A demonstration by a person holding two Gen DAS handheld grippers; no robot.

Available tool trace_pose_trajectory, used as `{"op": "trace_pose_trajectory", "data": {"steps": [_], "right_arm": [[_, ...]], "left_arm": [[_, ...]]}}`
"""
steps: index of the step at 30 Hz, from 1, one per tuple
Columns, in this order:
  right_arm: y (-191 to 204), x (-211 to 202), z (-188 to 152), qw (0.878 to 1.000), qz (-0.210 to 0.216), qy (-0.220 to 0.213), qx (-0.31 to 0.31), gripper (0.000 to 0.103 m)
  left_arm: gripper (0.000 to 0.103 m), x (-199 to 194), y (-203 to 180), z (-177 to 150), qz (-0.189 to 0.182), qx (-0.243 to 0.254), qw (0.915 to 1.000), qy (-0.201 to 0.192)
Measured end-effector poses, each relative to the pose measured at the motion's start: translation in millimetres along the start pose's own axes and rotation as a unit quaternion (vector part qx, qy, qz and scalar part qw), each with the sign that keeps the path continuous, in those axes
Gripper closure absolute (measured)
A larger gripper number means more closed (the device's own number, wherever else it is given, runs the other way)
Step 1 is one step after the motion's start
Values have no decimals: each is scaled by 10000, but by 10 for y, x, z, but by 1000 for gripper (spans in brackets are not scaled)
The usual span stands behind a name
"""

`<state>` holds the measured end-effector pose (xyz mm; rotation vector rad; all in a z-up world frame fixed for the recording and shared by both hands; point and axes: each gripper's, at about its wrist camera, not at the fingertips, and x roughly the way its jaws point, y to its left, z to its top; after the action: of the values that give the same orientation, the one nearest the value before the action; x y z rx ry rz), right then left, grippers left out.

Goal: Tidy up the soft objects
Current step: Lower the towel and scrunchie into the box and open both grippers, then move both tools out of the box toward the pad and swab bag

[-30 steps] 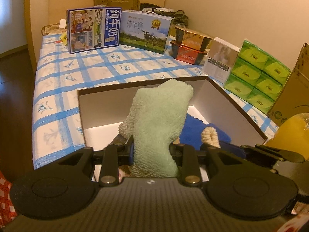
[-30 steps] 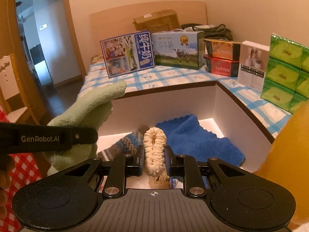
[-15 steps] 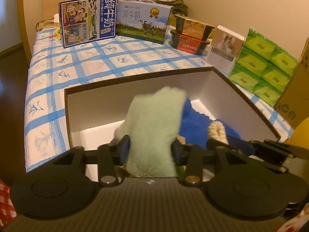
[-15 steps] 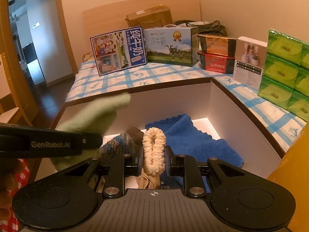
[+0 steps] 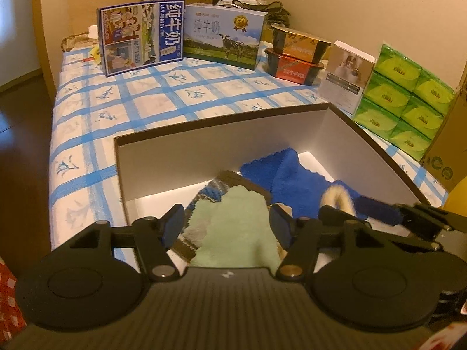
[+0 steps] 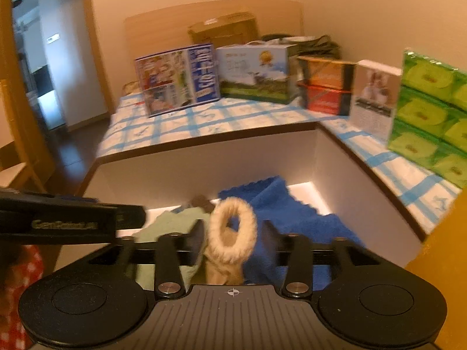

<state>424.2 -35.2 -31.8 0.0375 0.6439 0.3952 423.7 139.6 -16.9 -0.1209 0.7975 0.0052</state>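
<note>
An open box point(image 5: 221, 143) with a brown rim stands on the checked bedcover. Inside lie a blue fuzzy cloth point(image 5: 294, 175), a striped knit sock point(image 5: 216, 189) and a pale green fuzzy sock point(image 5: 233, 230). My left gripper point(image 5: 226, 227) is open, its jaws wide apart on either side of the green sock, which lies loose between them. My right gripper point(image 6: 232, 233) is open too; a cream fuzzy sock point(image 6: 230, 233) with its round cuff spread open sits between the jaws. The green sock also shows in the right wrist view point(image 6: 172, 224).
Two milk cartons point(image 5: 143, 35) point(image 5: 224, 38), stacked food tubs point(image 5: 297, 55), a white box point(image 5: 347, 73) and green tissue packs point(image 5: 405, 102) line the far and right sides of the bed. A cardboard box point(image 5: 449, 145) stands at the right edge.
My left gripper opened and the green sock dropped from upright into the box. My right gripper opened and the cream sock's cuff sprang wide. Both grippers moved lower toward the box.
</note>
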Motion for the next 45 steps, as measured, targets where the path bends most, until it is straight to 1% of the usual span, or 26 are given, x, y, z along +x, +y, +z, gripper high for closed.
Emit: {"op": "trace_pose_trajectory", "data": {"steps": [3,11,19,26,34,40,45], "right_arm": [[-12,-43,-2,9999,116,-50,1,48],[91,-246,-65,9998,97,-70,-128,44],[144,-715,-161,9995,232,-199,78,41],[90,-1278,-332,9988,271,-328,256,38],[27,-1873,-609,9982,302,-327,400,36],[-26,-2213,-812,9981,256,-303,462,35],[-71,-2392,-1018,9984,222,-147,504,35]], "left_arm": [[42,-52,24,-8,-25,-24,10000,-17],[42,-325,75,-76,64,-44,9999,-129],[42,-835,113,-195,122,-146,9993,-315],[41,-1324,-38,-473,35,-27,9992,-395],[40,-1762,-269,-857,-167,-21,9994,-296],[40,-1989,-421,-1094,-322,-14,9992,-219],[40,-2123,-517,-1279,-424,29,9990,-132]]}}
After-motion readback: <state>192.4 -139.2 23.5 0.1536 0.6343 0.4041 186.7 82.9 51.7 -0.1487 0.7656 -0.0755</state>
